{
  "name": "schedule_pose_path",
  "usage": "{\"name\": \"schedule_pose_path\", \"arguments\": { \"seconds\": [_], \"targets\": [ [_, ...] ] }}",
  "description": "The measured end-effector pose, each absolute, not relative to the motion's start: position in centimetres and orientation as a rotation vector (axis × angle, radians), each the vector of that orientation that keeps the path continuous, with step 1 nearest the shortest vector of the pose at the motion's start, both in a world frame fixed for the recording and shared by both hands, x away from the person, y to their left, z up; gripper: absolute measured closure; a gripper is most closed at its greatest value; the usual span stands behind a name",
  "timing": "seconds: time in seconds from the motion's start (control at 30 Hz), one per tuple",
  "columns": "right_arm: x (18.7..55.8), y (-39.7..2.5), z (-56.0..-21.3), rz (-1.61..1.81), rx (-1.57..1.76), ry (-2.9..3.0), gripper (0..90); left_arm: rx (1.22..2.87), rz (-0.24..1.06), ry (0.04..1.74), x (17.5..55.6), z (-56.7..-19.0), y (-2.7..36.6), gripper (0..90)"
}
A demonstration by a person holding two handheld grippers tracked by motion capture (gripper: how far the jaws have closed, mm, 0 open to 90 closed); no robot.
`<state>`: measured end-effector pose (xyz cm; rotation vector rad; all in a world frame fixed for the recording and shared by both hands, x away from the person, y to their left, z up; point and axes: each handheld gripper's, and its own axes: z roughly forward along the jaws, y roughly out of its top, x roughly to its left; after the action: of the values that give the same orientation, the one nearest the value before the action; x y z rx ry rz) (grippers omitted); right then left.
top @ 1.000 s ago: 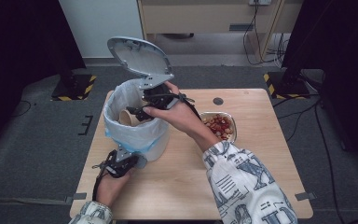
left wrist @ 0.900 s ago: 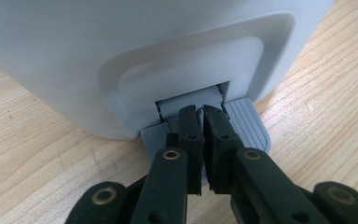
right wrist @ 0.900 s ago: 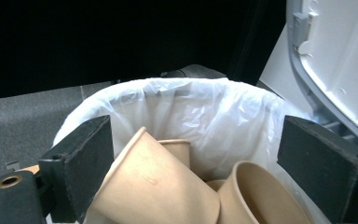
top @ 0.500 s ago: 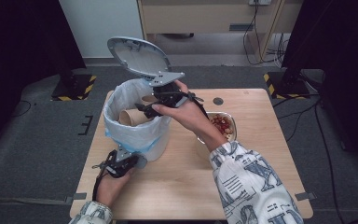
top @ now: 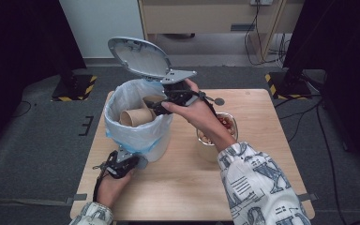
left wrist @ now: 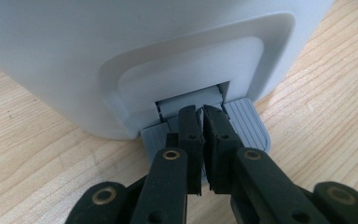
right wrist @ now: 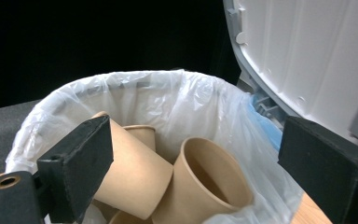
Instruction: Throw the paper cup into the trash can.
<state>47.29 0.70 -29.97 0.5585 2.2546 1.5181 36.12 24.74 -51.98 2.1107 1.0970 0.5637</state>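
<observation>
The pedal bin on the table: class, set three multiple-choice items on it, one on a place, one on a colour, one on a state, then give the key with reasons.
1. Where do the left gripper's jaws rest?
A. on the bin's pedal
B. on the lid
C. in the bowl

2. What colour are the paper cups in the bin?
A. white
B. brown
C. red

3. How do the right gripper's jaws stand?
A. shut on a cup
B. shut, holding nothing
C. wide open

Key: 1 A, closed jaws press the grey ribbed pedal. 2 B, plain brown card against the white liner. 3 C, pads far apart above the cups.
</observation>
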Motion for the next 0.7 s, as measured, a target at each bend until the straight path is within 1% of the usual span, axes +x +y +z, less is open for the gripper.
{"name": "schedule_pose_path", "arguments": {
  "seconds": [0.7],
  "targets": [
    [47.8,-2.4,-30.0,1.498,0.612,2.220,10.8,2.112,0.564,1.097,36.1,-52.0,24.7,85.4]
  ]
}}
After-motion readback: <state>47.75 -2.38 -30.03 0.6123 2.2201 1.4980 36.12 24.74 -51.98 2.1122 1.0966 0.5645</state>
